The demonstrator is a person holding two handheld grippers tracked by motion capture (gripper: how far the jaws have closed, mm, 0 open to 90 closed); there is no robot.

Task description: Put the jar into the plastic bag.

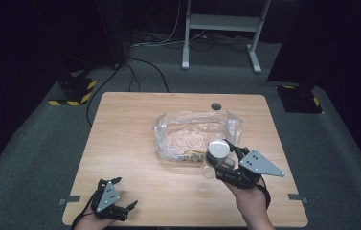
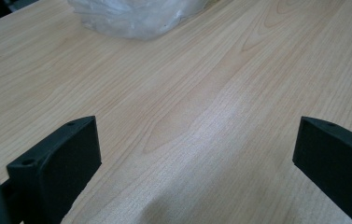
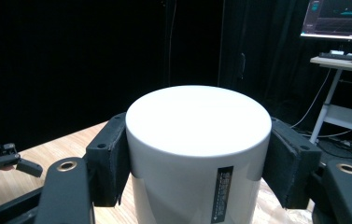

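My right gripper (image 1: 222, 161) is shut on a white cylindrical container (image 1: 217, 151), held lifted over the right half of the wooden table (image 1: 135, 143). In the right gripper view, both black pads press the container's (image 3: 197, 140) sides just below its flat white top; a narrow black label strip runs down its front. A crumpled clear plastic bag (image 1: 192, 130) lies on the table just beyond the container. My left gripper (image 1: 125, 193) rests near the table's front left corner, open, with only bare wood between its jaws (image 2: 197, 154).
A small yellowish item (image 1: 191, 156) lies at the bag's near edge. The table has a round cable hole (image 1: 216, 106) at the back. A grey metal stand (image 1: 221, 28) and cables are on the floor behind. A monitor (image 3: 339, 18) sits on a side desk.
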